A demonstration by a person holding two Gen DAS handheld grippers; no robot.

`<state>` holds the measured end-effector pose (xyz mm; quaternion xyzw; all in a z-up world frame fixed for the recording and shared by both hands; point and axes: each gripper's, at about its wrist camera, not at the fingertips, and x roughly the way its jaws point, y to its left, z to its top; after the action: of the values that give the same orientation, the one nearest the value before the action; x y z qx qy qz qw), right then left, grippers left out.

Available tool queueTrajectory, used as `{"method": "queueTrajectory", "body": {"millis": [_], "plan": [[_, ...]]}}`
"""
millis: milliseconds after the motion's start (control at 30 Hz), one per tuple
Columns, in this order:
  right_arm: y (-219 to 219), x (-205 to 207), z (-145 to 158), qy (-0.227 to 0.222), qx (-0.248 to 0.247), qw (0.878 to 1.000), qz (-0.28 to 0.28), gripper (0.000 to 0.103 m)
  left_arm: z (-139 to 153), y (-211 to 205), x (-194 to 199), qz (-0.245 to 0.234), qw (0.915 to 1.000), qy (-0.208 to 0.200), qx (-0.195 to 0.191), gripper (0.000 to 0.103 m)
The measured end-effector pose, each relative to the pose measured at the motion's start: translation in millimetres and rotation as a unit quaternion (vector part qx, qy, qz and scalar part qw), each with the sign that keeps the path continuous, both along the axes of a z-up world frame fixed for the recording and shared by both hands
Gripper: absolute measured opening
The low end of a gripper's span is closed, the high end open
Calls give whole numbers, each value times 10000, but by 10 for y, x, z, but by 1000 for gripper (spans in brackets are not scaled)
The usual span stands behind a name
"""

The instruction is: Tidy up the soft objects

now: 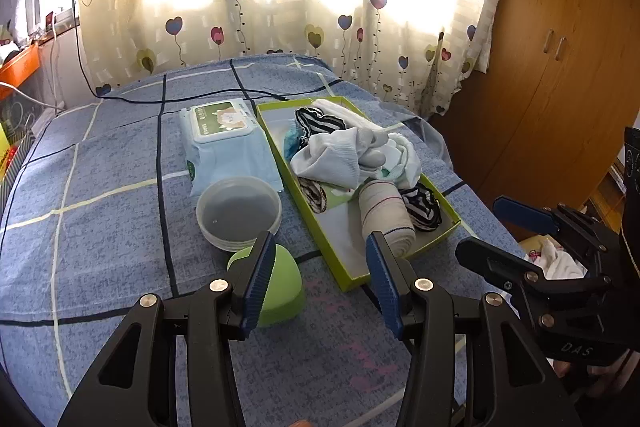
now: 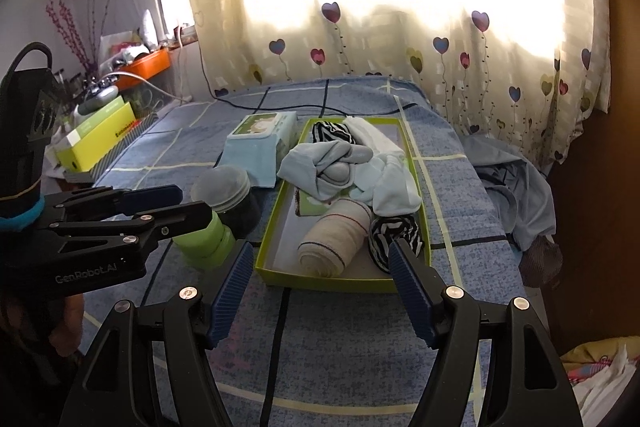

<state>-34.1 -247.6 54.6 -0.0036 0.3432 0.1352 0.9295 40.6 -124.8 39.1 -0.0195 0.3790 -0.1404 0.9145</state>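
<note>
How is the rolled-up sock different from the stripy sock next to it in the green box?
The rolled sock is plain beige with thin coloured lines; the stripy sock has bold black and white bands. The rolled sock is a long, tidy roll lying on its side; the stripy sock is a smaller bunched ball. The rolled sock sits left of the stripy sock, seen from the right wrist. Both lie at the near end of the green box, side by side.

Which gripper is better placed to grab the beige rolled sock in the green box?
Likely right: the right gripper is open and lined up with the beige rolled sock; the left gripper faces the green box's corner.
</note>
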Motion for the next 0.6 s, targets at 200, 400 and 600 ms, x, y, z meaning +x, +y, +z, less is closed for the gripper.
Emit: {"method": "queueTrajectory", "body": {"millis": [200,400,600], "plan": [[-9,3,-10,15,-38,10000,-36,71,-1,29,-56,22,10000,-11,-85,49],[17,3,-25,14,-94,9999,37,71,-17,66,-87,72,9999,1,-122,49],[45,23,-59,76,-117,9999,64,71,-43,78,-88,95,9999,48,-84,49]]}}
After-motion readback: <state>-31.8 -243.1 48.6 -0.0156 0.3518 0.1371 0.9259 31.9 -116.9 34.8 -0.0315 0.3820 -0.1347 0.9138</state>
